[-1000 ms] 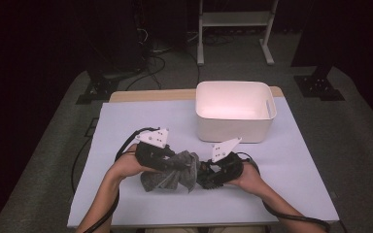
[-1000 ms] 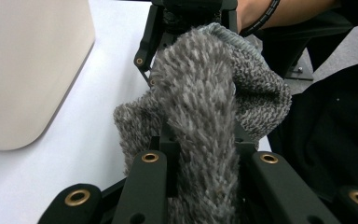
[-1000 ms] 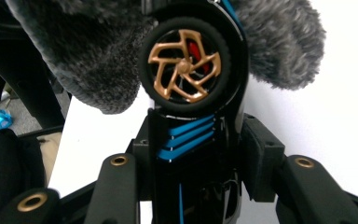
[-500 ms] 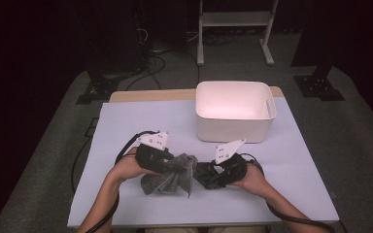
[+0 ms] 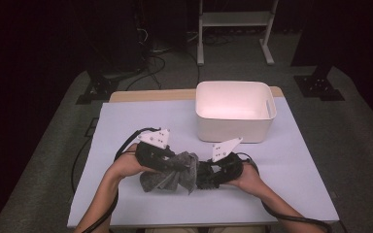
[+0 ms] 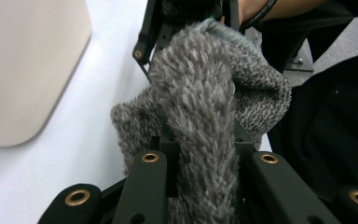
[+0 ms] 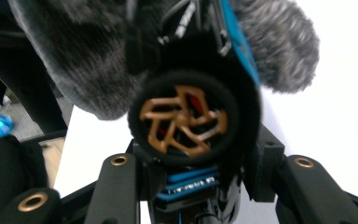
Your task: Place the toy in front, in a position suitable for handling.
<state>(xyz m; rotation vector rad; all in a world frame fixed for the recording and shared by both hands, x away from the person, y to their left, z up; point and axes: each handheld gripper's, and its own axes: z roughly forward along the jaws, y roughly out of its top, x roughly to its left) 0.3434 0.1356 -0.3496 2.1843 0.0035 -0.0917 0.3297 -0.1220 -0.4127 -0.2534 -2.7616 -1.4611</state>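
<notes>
**Grey cloth and toy car held above the table**

A shaggy grey cloth (image 5: 172,174) is seen bunched and crumpled near the front edge of the table, between the two hands. Its long, fluffy pile is shown up close (image 6: 200,93), folded over into a thick hanging wad. A small black toy car (image 5: 209,174) with blue trim is found just to its right, touching it. A black tyre on a bronze spoked wheel (image 7: 182,120) faces the right gripper view, partly draped by the cloth (image 7: 279,42).
</notes>
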